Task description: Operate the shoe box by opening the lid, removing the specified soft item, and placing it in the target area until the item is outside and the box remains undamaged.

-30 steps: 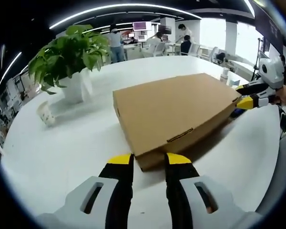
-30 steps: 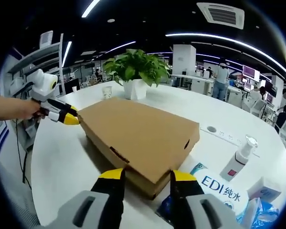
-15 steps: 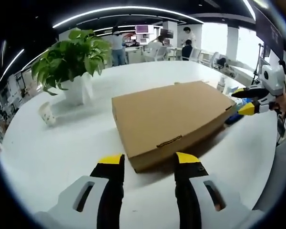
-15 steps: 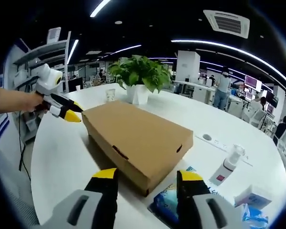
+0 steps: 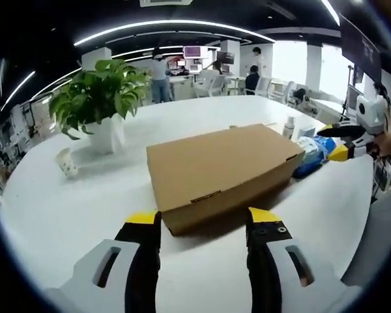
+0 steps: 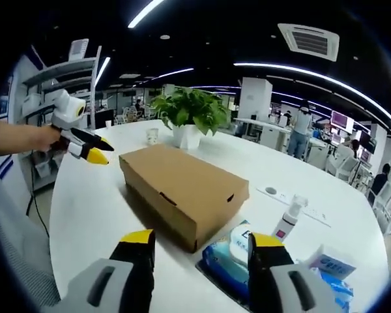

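Note:
The brown cardboard shoe box (image 5: pixel 218 169) lies flat on the white table (image 5: pixel 72 215) with its lid down. In the left gripper view my left gripper (image 5: pixel 204 218) stands open just short of the box's near end, touching nothing. My right gripper (image 5: pixel 329 143) hovers open off the box's far right corner, held by a hand. In the right gripper view the box (image 6: pixel 182 186) lies ahead of my open right gripper (image 6: pixel 202 240), and the left gripper (image 6: pixel 105 150) hangs open beyond its far left corner. What the box holds is hidden.
A potted plant (image 5: pixel 101 91) and a paper cup (image 5: pixel 68 163) stand beyond the box. A blue wipes pack (image 6: pixel 231 257), a pump bottle (image 6: pixel 287 222) and a small carton (image 6: pixel 332 264) lie beside the box's right end. Bare table surrounds the left gripper.
Both grippers have drawn back from the box's ends, and their jaws stand wider apart. The box keeps its place with the lid down.

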The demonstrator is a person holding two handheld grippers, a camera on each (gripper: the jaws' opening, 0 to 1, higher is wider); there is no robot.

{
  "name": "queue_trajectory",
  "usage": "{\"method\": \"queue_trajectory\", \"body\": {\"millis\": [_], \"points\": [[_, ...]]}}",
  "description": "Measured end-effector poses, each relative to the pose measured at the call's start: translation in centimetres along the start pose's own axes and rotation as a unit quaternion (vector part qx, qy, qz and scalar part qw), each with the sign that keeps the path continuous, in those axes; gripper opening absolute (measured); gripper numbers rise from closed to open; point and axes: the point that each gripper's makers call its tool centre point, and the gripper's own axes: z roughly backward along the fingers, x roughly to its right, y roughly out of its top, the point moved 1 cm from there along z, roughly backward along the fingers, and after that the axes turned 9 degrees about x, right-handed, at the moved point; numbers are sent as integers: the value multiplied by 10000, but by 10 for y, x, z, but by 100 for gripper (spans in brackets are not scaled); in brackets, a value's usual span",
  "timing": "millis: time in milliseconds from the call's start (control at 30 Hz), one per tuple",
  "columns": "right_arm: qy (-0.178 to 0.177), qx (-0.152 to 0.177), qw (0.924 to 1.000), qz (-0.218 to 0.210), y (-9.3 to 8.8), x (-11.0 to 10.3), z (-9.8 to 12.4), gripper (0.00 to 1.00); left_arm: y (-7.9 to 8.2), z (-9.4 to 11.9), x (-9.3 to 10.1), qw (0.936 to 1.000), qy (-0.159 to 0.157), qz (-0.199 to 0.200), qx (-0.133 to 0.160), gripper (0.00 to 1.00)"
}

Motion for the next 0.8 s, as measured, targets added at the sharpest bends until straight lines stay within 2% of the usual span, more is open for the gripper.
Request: {"method": "queue_trajectory", "body": {"millis": [333, 433, 800], "points": [[-224, 29, 9996, -141, -7, 14, 46, 68, 7, 20, 33, 9994, -231, -63, 235, 60], [-286, 5, 9996, -65, -12, 17, 63, 75, 6, 26, 43, 9992, -297, -55, 246, 63], [-599, -77, 9980, -162, -29, 24, 117, 88, 2, 56, 84, 9980, -520, -60, 354, 72]]}}
